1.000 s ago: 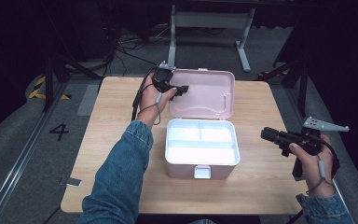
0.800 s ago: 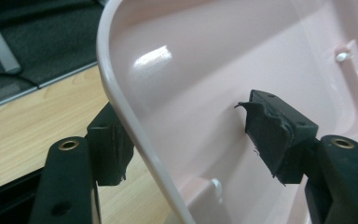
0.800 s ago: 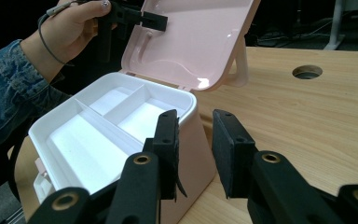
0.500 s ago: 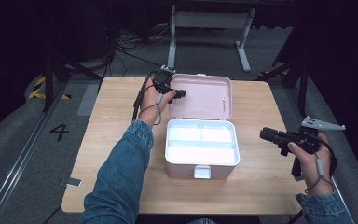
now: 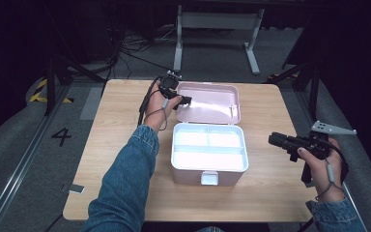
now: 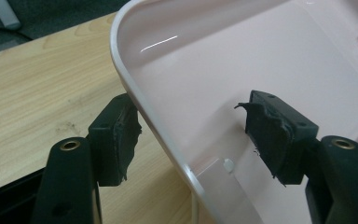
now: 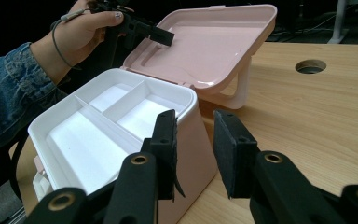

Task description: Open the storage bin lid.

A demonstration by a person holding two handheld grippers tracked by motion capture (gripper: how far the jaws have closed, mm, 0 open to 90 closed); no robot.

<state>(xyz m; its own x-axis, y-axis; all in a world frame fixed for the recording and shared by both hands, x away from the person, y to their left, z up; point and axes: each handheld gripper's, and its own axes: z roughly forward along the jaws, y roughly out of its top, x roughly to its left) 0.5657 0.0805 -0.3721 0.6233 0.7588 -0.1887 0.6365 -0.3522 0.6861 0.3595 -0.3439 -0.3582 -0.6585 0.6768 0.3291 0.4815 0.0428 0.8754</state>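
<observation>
A pink box (image 5: 207,169) stands mid-table with its lid (image 5: 207,101) swung open toward the far side. Inside sits a white divided tray (image 5: 207,147), and its compartments look empty. My left gripper (image 5: 182,101) is at the lid's left edge. In the left gripper view it (image 6: 191,126) is open: one pad sits outside the lid's rim (image 6: 135,93) and the other inside, neither pressing. My right gripper (image 5: 273,140) hovers to the right of the box. It (image 7: 196,149) is open with nothing between its jaws, pointing at the tray (image 7: 88,135) and lid (image 7: 209,42).
The wooden table (image 5: 121,145) has a round cable hole (image 7: 310,66) beyond the lid. A desk frame (image 5: 217,29) and cables lie on the floor behind the table. A small tag (image 5: 76,189) sits near the table's front left corner.
The left gripper has shifted slightly along the lid's left edge, and the lid's far edge looks a little lower in the high view. The right gripper has barely moved.
</observation>
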